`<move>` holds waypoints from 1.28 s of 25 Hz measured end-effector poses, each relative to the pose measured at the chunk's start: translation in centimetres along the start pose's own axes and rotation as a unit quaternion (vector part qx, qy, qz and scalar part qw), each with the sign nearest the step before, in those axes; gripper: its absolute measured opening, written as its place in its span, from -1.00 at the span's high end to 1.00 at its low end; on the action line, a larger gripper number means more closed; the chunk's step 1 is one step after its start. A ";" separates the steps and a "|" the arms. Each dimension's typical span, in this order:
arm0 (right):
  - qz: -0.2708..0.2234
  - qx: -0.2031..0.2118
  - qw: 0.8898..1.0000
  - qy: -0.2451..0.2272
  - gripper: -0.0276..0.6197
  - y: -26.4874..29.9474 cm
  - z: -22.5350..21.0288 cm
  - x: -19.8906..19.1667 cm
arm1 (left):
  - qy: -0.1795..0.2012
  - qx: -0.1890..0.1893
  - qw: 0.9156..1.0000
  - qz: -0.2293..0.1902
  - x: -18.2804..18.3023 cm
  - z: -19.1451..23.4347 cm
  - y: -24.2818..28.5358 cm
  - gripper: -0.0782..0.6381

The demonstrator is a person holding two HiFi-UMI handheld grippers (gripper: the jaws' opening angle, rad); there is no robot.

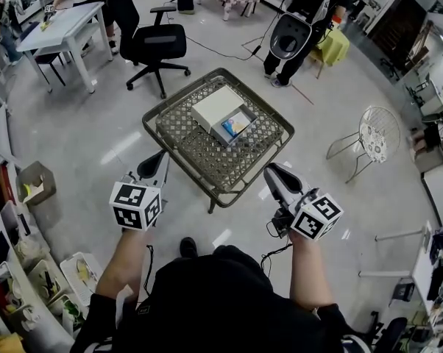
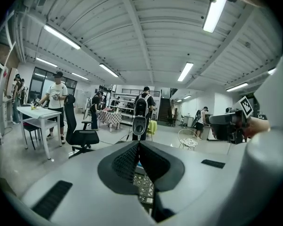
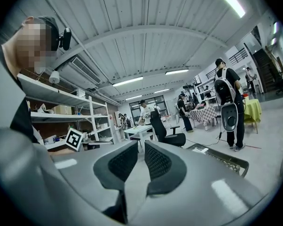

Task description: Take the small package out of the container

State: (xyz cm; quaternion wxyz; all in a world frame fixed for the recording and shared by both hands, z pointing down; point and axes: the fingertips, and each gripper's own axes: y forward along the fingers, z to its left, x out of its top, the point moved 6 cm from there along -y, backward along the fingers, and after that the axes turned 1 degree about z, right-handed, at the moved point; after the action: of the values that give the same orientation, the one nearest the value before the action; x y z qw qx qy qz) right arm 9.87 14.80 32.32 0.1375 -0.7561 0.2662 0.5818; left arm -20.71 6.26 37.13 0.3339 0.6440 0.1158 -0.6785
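Just short of table (image 1: pixel 290 132) rim, left gripper (image 1: pixel 161 157) jaws together, right gripper (image 1: pixel 271 171) jaws slightly apart

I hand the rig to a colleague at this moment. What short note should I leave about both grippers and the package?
Left gripper: shut, empty, short of the table.
Right gripper: jaws a little apart, empty, also short of the table.
Small package: lies in the white container on the table, untouched.
Done: nothing yet.
To do: reach in, grip the package, lift it out.
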 end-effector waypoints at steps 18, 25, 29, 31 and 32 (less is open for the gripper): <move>0.009 0.021 0.998 0.052 0.74 8.9 -12.7 0.0 | 0.007 0.008 0.999 0.047 2.0 2.1 12.3 0.76; 0.023 0.034 0.996 0.074 0.74 12.0 -21.5 0.7 | 0.020 0.025 0.998 0.059 5.4 0.9 20.0 0.76; 0.049 0.041 0.995 0.076 0.73 13.4 -24.8 -0.2 | 0.022 0.030 0.997 0.067 6.3 0.4 22.9 0.76; 0.067 0.039 0.994 0.081 0.73 14.5 -26.0 -1.1 | 0.014 0.032 0.997 0.072 6.1 0.8 24.1 0.76; 0.076 0.038 0.993 0.084 0.72 15.0 -26.4 -1.6 | 0.010 0.032 0.997 0.076 5.9 1.0 24.6 0.76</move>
State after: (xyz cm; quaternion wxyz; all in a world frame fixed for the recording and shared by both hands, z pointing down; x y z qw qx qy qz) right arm 22.37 -10.77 42.94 0.0989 -0.7739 0.3557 0.5145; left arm -6.37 -14.57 38.39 0.3628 0.6680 0.0485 -0.6479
